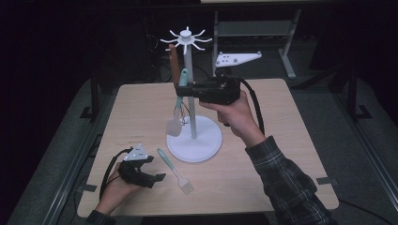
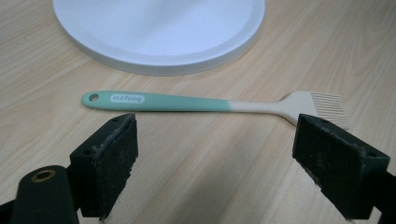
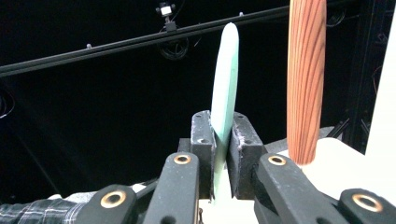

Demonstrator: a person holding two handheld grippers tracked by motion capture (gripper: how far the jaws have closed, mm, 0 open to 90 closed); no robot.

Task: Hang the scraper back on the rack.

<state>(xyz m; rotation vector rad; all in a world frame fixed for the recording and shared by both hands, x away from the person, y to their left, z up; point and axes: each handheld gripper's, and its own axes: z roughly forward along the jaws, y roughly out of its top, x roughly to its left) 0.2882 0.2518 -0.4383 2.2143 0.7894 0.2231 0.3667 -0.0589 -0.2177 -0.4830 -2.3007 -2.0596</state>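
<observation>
A light wooden table [image 1: 281, 154] with rounded corners. On it stands a white rack [image 1: 194, 140] on a round base. Just beside the base lies a teal-handled brush [image 1: 174, 170], bristles toward the near edge.

A light wooden table [image 1: 281, 154] with a pale grain stands on a grey floor [image 1: 361, 140], and dark metal frame rails [image 1: 70, 164] run along both its sides. Beyond its far edge the room falls into near-black shadow, where a grey metal stand [image 1: 253, 28] with a shelf and slanted legs rises behind a white bracket [image 1: 234, 58], and loose cables [image 1: 159, 70] trail over the floor
</observation>
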